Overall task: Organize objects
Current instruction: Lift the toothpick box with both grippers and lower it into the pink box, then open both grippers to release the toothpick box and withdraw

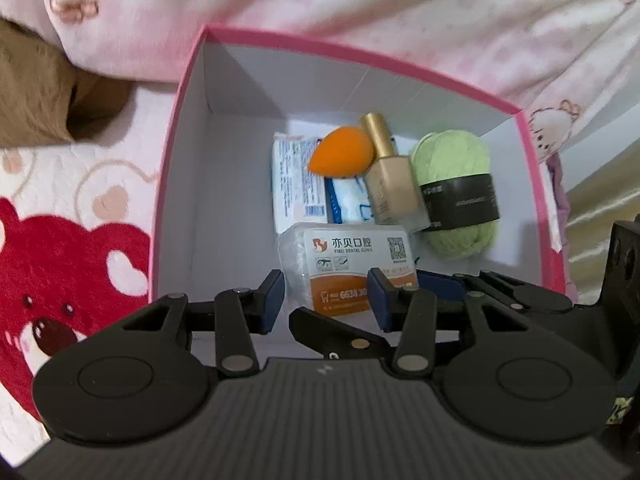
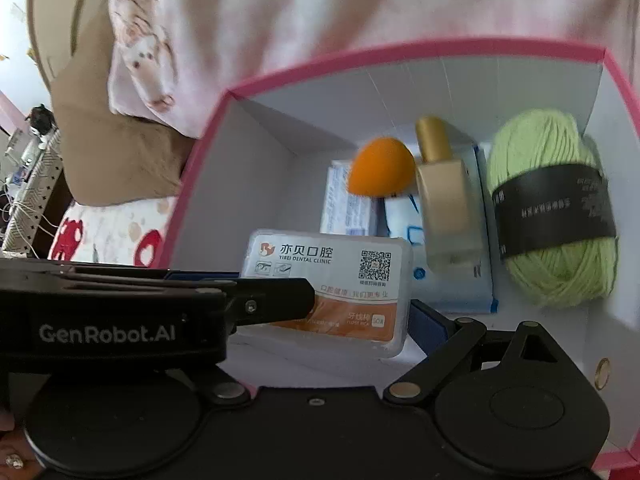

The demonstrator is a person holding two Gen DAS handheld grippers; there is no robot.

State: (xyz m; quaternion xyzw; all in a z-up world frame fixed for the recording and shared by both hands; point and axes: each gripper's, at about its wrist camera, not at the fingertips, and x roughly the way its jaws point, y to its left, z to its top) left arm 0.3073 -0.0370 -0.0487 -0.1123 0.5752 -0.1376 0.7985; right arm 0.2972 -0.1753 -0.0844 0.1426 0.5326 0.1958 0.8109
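A pink-rimmed white box (image 1: 188, 92) holds an orange makeup sponge (image 1: 340, 154), a gold-capped bottle (image 1: 390, 176), a green yarn ball (image 1: 456, 188), white and blue packets (image 1: 296, 180) and a clear floss-pick box (image 1: 344, 264) with an orange and white label. My left gripper (image 1: 326, 296) is open, its pads on either side of the floss-pick box's near end, apart from it. In the right wrist view the floss-pick box (image 2: 332, 276) lies between my right gripper's (image 2: 352, 316) open jaws; the left gripper's arm (image 2: 120, 312) crosses in front and hides the left finger.
The box (image 2: 400, 54) sits on a bed with a pink and red bear-print blanket (image 1: 68, 248). A pink quilt (image 1: 360, 12) is bunched behind the box. A brown pillow (image 2: 120, 160) lies to the left.
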